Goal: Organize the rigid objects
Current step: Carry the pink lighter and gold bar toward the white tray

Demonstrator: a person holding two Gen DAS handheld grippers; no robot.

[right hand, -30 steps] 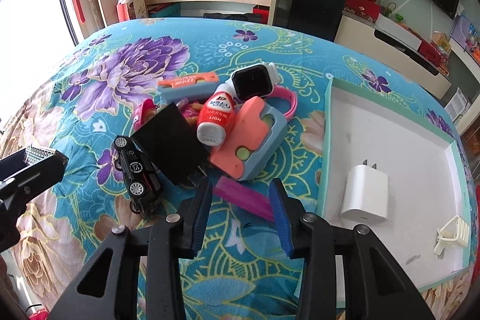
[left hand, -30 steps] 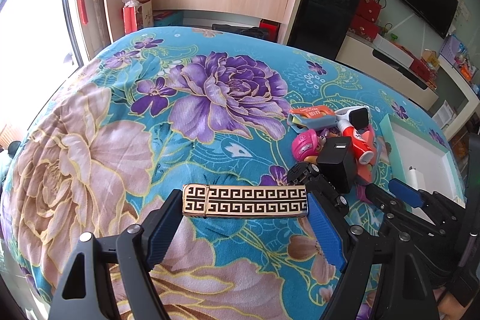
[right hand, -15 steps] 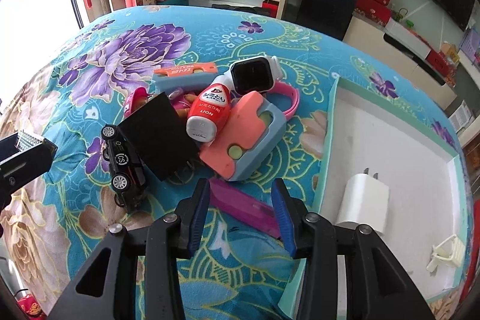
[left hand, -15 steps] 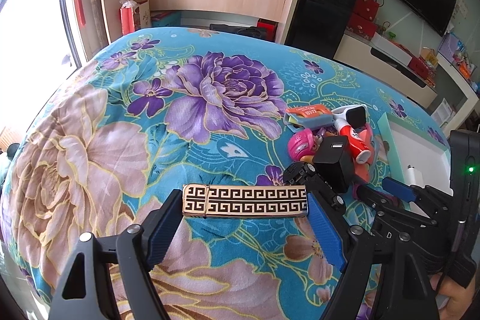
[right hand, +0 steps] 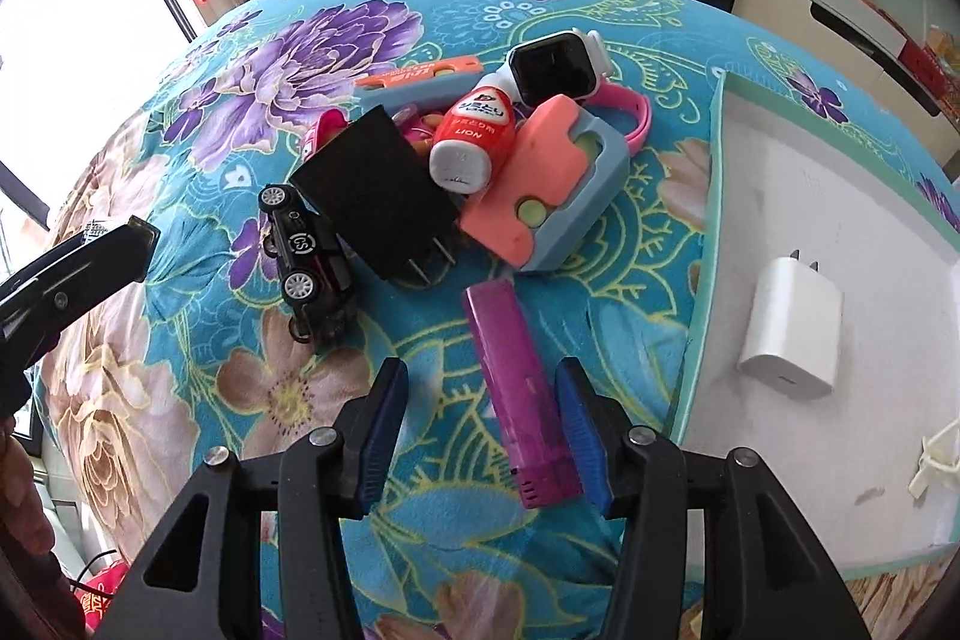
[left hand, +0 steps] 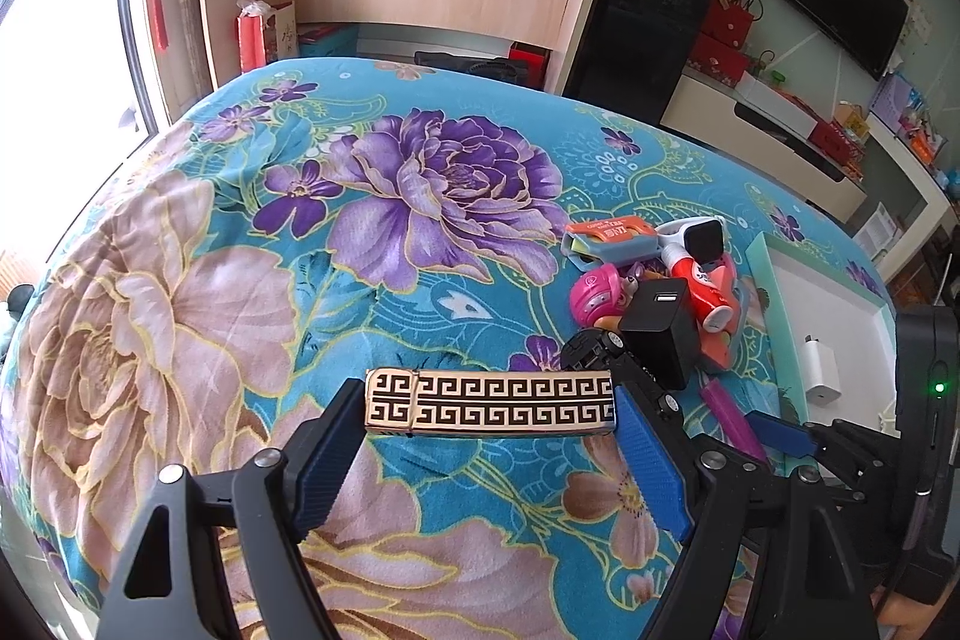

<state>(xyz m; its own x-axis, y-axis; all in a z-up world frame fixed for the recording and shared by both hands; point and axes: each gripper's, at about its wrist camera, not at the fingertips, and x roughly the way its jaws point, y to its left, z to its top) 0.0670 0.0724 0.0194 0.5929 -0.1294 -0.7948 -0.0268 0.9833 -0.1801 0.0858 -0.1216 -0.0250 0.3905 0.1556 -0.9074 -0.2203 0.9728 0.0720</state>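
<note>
Purple bar lies off-centre in the right gripper (right hand: 480,421).

The translucent purple plastic bar (right hand: 517,388) on the floral blanket (right hand: 180,328) runs roughly along the fingers, seemingly touching the right pad; the jaws have just been opening (left gripper (left hand: 489,439) clamps a gold key-pattern box (left hand: 489,403)).

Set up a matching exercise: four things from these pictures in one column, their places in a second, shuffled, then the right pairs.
1. patterned box
2. white charger
3. purple bar
4. toy car

a. in the tray
b. between the right gripper's open jaws
c. gripped by the left gripper
d. beside the black charger

Pairs: 1-c, 2-a, 3-b, 4-d
</note>
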